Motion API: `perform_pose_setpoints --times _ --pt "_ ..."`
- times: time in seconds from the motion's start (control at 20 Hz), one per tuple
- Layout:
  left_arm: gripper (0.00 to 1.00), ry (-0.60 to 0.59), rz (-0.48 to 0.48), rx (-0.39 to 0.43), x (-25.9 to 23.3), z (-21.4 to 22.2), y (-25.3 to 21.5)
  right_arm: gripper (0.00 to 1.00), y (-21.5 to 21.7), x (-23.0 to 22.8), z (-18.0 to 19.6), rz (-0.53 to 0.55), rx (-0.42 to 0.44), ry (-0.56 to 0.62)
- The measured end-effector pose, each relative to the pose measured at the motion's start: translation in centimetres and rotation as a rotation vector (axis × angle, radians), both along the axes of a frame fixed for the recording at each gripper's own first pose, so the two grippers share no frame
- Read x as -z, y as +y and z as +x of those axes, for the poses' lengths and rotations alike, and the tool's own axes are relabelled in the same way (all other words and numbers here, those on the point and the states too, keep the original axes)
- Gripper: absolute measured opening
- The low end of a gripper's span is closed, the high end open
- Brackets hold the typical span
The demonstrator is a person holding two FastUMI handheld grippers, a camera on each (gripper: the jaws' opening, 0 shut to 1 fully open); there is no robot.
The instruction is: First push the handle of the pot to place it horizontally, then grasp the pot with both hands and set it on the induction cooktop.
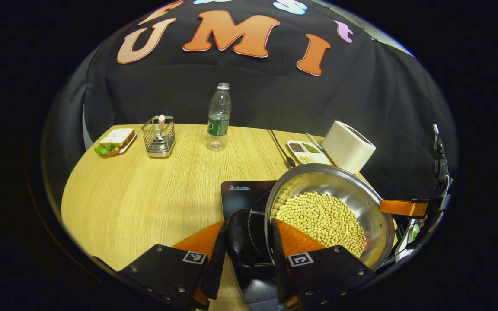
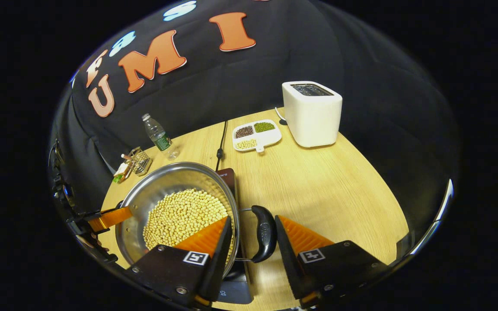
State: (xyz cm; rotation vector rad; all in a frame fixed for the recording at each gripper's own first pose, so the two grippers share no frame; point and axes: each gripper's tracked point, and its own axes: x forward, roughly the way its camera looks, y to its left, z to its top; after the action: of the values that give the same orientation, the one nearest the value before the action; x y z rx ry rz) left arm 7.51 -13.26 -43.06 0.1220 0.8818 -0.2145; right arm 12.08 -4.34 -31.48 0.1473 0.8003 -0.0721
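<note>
A clear plastic bottle with a green label is standing upright at the far side of the wooden tabletop. Left of it a wire rack is sitting, and further left a sandwich is lying on a small plate. To the right, a white toaster is standing near the far edge, with a divided dish of beans lying just beside it and a black cable running past the dish.
</note>
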Motion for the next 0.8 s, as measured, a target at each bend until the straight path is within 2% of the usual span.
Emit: perform_pose_setpoints --times 0.1,0.15,0.2,0.25,0.3,0.35,0.45,0.65,0.8 --pt "0.49 -0.081 0.031 0.03 -2.5 0.9 0.2 0.76 0.0 -0.7 -0.5 -0.039 0.003 -0.011" --pt "0.52 -0.116 0.049 0.028 -3.8 1.0 0.5 0.87 0.2 -1.6 -0.7 -0.049 0.001 -0.027" --pt "0.51 -0.149 0.062 0.025 -5.3 1.3 0.8 0.9 0.5 -2.7 -0.7 -0.057 -0.002 -0.05" --pt "0.58 -0.184 0.068 0.022 -6.7 1.4 0.9 0.94 0.5 -3.8 -0.9 -0.071 -0.003 -0.075" --pt "0.66 -0.219 0.075 0.008 -8.3 1.5 1.4 0.94 0.6 -5.0 -1.1 -0.09 -0.007 -0.102" --pt "0.66 -0.252 0.081 -0.011 -10.0 1.7 2.0 0.95 0.7 -6.5 -1.2 -0.108 -0.012 -0.137" --pt "0.74 -0.307 0.096 -0.052 -13.3 1.6 3.5 0.95 1.3 -10.1 -1.8 -0.133 -0.021 -0.213" --pt "0.74 -0.479 0.124 -0.098 -21.9 1.3 5.7 0.95 3.0 -16.6 -3.7 -0.13 -0.033 -0.348" --pt "0.73 -0.6 0.124 -0.087 -28.0 0.0 5.5 0.94 3.7 -20.6 -4.8 -0.137 -0.038 -0.427"
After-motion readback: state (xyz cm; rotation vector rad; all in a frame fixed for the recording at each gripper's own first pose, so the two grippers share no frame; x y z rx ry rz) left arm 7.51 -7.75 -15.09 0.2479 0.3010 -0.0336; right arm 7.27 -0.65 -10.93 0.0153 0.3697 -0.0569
